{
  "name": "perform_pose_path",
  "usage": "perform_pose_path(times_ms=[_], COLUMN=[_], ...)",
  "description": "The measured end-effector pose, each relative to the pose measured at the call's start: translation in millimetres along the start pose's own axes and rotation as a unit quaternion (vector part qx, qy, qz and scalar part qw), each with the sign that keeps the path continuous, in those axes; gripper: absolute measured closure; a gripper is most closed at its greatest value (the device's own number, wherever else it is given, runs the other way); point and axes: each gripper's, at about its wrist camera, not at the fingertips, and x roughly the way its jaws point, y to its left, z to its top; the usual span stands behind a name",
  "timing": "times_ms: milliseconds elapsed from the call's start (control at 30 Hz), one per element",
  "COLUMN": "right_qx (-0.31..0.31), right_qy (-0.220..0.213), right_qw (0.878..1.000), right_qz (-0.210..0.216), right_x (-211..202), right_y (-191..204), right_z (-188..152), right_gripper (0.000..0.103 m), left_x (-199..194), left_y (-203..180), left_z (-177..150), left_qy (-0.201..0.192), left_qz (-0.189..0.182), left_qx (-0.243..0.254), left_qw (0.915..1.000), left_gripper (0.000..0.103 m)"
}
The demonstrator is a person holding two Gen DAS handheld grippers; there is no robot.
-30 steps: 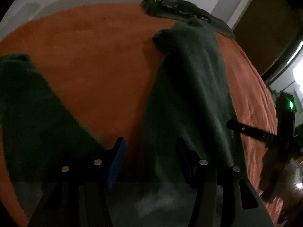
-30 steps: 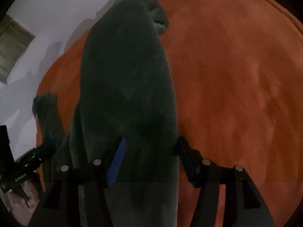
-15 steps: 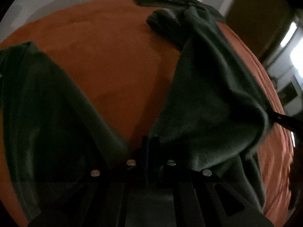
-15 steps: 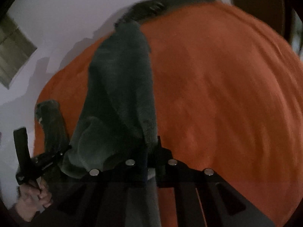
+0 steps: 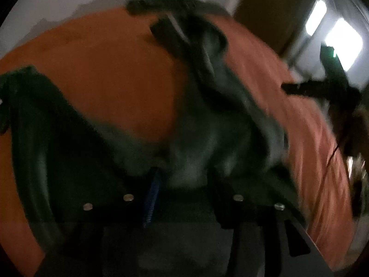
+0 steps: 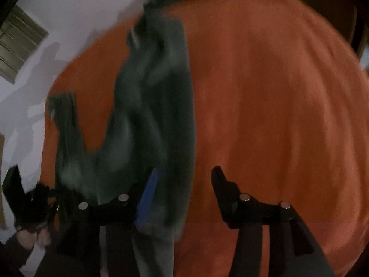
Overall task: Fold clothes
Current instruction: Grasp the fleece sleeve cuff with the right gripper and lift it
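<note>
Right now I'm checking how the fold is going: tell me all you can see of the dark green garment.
The dark green garment looks like soft, fleecy cloth, blurred by motion. It lies rumpled on the orange bed cover, running from the near edge toward the wall, with a second limb or sleeve spread apart at the side. Its near end sits between the open fingers of the left gripper; at the right gripper, it lies against the blue finger.

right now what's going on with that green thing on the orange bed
A person is folding a dark green garment on an orange blanket, a handheld gripper in each hand. Both the left gripper and the right gripper have just been opening, and their jaws stand apart. Cloth lies bunched between the left gripper's fingers and against the right gripper's blue pad, seemingly let go. The frames are blurred.
</note>
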Motion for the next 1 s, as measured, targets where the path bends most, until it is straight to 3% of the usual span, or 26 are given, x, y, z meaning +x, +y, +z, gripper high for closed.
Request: perform_pose_path(times_ms=[100, 233, 333, 367, 433, 467, 533, 633, 767, 833, 900, 967, 1000], right_qx=[-0.019, -0.071, -0.120, -0.132, -0.133, -0.115, -0.073, -0.065, -0.057, -0.038, -0.012, 0.018, 0.029], right_qy=[-0.046, -0.072, -0.050, -0.037, 0.002, 0.000, -0.062, -0.153, -0.187, -0.175, -0.132, -0.091, -0.083], right_qw=[0.999, 0.995, 0.988, 0.984, 0.979, 0.984, 0.992, 0.985, 0.980, 0.984, 0.991, 0.994, 0.993], right_qz=[0.000, -0.007, -0.082, -0.115, -0.152, -0.139, -0.084, -0.040, -0.020, -0.002, -0.015, -0.064, -0.081], right_x=[5.2, 47.5, 95.5, 113.7, 143.4, 141.7, 110.2, 51.1, 16.3, 10.8, 21.3, 38.5, 44.5], right_y=[15.5, 59.7, 93.9, 102.7, 109.8, 113.0, 113.7, 116.0, 111.3, 103.2, 87.9, 62.4, 50.7], right_z=[67.4, 162.3, 214.5, 228.9, 244.5, 257.1, 272.5, 288.5, 306.2, 307.6, 301.9, 283.5, 272.9], right_gripper=[0.053, 0.047, 0.045, 0.052, 0.095, 0.096, 0.096, 0.096, 0.096, 0.095, 0.086, 0.056, 0.054], left_x=[15.4, 73.8, 90.6, 90.7, 84.9, 84.5, 76.3, 71.5, 64.1, 67.0, 78.1, 88.4, 94.9], left_y=[2.7, 2.9, 10.6, 12.6, 15.3, 15.3, 20.6, 29.7, 35.5, 33.7, 32.2, 30.3, 28.6], left_z=[45.8, 88.1, 88.7, 89.6, 94.1, 96.4, 104.1, 118.5, 139.5, 150.5, 161.8, 164.3, 163.5], left_qy=[-0.014, 0.023, 0.037, 0.035, 0.027, 0.024, 0.017, 0.007, -0.012, -0.014, -0.006, 0.003, 0.008], left_qz=[0.003, 0.010, 0.013, 0.009, 0.010, 0.017, 0.043, 0.053, 0.041, 0.031, 0.037, 0.044, 0.048], left_qx=[-0.010, -0.033, -0.055, -0.064, -0.062, -0.057, -0.046, -0.056, -0.075, -0.079, -0.076, -0.069, -0.064], left_qw=[0.9998, 0.9992, 0.9977, 0.9973, 0.9977, 0.9979, 0.9979, 0.9970, 0.9963, 0.9963, 0.9964, 0.9966, 0.9967], left_gripper=[0.055, 0.055, 0.055, 0.055, 0.055, 0.055, 0.055, 0.055, 0.055, 0.055, 0.055, 0.055, 0.055])
